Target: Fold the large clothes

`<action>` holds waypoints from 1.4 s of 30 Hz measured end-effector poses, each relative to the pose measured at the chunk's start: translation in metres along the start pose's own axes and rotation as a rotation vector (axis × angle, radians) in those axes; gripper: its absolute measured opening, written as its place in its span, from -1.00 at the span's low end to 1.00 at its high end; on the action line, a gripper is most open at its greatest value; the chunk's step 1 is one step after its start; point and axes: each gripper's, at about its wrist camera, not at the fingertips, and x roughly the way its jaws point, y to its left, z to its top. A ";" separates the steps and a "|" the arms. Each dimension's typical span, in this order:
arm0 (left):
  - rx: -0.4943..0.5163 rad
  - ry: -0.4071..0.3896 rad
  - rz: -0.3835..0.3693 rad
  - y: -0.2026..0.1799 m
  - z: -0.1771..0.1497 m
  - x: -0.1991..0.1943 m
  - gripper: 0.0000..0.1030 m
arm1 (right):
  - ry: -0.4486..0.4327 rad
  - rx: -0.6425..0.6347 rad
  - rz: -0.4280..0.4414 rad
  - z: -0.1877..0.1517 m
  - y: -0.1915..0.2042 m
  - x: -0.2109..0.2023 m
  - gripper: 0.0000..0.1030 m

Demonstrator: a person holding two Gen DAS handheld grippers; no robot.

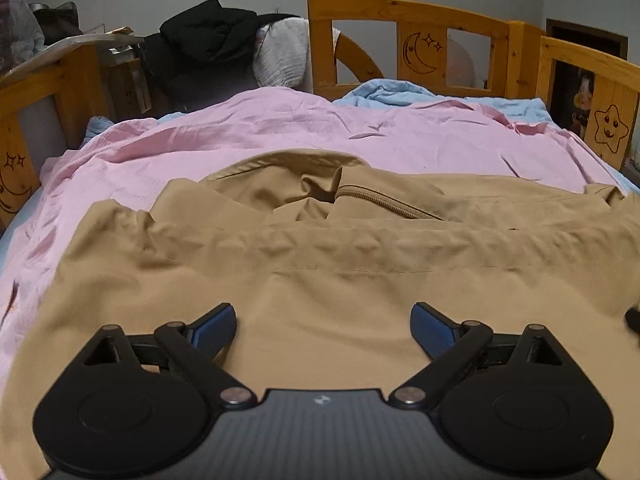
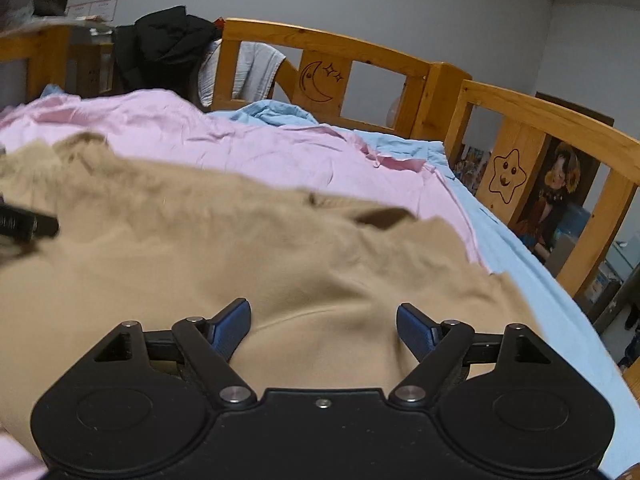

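Observation:
A large tan jacket (image 1: 320,264) lies spread on a pink sheet (image 1: 240,128) on the bed, its zipper (image 1: 384,202) and collar toward the far side. My left gripper (image 1: 323,320) is open and empty, just above the jacket's near part. The jacket also shows in the right wrist view (image 2: 224,248). My right gripper (image 2: 324,320) is open and empty over the jacket's right part. The tip of the left gripper (image 2: 28,224) shows at the left edge of the right wrist view.
A wooden bed rail (image 1: 412,16) with moon and star carvings runs along the far and right sides. A blue sheet (image 2: 520,248) lies under the pink one. Black clothing (image 1: 208,36) and a white cloth (image 1: 280,56) are piled at the far left.

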 end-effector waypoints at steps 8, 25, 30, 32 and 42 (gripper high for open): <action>-0.028 -0.041 -0.043 0.025 0.002 -0.047 0.88 | 0.002 0.039 0.047 0.006 -0.018 -0.023 0.72; -0.515 0.156 -0.122 0.140 -0.065 -0.112 0.91 | 0.195 0.542 0.130 -0.054 -0.083 -0.119 0.85; -0.577 0.155 -0.097 0.147 -0.050 -0.092 0.60 | 0.203 0.707 0.119 -0.050 -0.112 -0.091 0.74; -0.615 0.182 -0.029 0.151 -0.045 -0.083 0.15 | 0.218 0.855 0.075 -0.053 -0.129 -0.081 0.56; -0.682 0.092 -0.035 0.163 -0.029 -0.117 -0.81 | 0.162 0.925 -0.037 -0.052 -0.141 -0.117 -1.00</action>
